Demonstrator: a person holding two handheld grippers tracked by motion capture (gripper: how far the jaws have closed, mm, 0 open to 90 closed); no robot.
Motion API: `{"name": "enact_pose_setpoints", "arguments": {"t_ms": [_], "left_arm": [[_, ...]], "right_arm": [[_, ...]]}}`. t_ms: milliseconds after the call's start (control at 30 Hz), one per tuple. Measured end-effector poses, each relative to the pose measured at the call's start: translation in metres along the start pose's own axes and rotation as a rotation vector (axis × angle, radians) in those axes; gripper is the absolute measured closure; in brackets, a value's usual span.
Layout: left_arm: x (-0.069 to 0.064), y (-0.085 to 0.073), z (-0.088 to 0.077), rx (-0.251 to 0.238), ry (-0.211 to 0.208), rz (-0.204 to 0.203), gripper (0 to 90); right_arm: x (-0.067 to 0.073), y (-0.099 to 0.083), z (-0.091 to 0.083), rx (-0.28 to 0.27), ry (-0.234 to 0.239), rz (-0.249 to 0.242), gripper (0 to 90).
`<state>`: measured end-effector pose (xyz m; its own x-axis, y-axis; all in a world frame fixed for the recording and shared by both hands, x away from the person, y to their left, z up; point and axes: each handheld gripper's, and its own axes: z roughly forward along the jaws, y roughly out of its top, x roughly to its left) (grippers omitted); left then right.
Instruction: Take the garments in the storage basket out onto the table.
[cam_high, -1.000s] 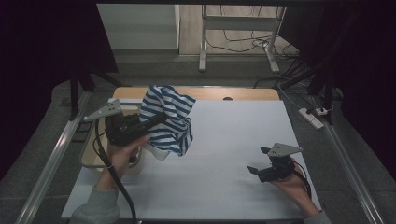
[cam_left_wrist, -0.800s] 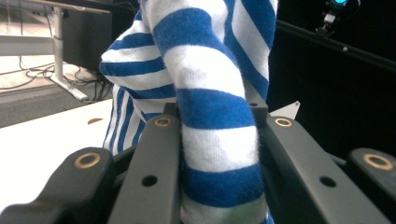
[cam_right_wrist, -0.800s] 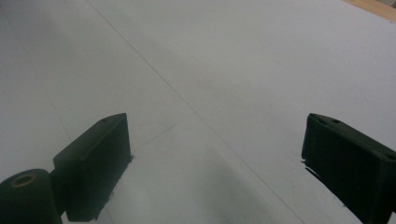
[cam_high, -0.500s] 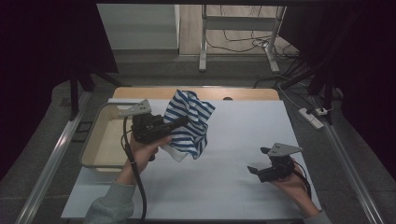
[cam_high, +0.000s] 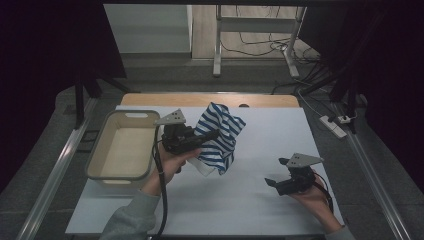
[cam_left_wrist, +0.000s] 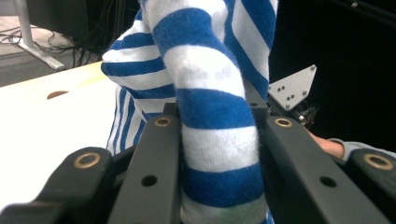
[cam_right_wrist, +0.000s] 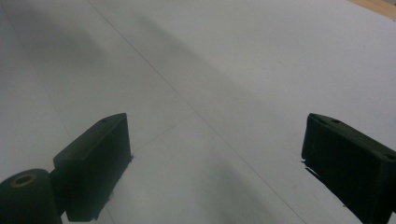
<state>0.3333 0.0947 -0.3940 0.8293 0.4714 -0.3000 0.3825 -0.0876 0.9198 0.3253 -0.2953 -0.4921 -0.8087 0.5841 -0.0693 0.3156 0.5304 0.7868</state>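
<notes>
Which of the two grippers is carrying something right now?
The left gripper: its jaws clamp the blue-and-white striped cloth. The right gripper is open over the white table.

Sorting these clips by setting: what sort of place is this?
Probably a lab or recording workstation: a white-covered table hemmed by dark curtains, a power strip and loose cables on the floor.

Lab, dark curtains (cam_high: 55, 45), floor cables (cam_high: 255, 47)
</notes>
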Motion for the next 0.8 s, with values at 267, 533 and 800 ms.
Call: {"name": "enact_pose_setpoints", "arguments": {"t_ms": [267, 533, 800], "left_arm": [[0.006, -0.01, 0.021, 0.062, 0.008, -0.004, 74.6], [0.015, -0.035, 0.06, 0.225, 0.08, 0.022, 73.9], [0.023, -0.059, 0.087, 0.353, 0.104, 0.029, 72.2]], "right_arm": [[0.0, 0.0, 0.0, -0.004, 0.001, -0.001, 7.8], [0.0, 0.0, 0.0, -0.001, 0.001, -0.001, 7.8], [0.0, 0.0, 0.0, -0.002, 0.003, -0.001, 7.8]]}}
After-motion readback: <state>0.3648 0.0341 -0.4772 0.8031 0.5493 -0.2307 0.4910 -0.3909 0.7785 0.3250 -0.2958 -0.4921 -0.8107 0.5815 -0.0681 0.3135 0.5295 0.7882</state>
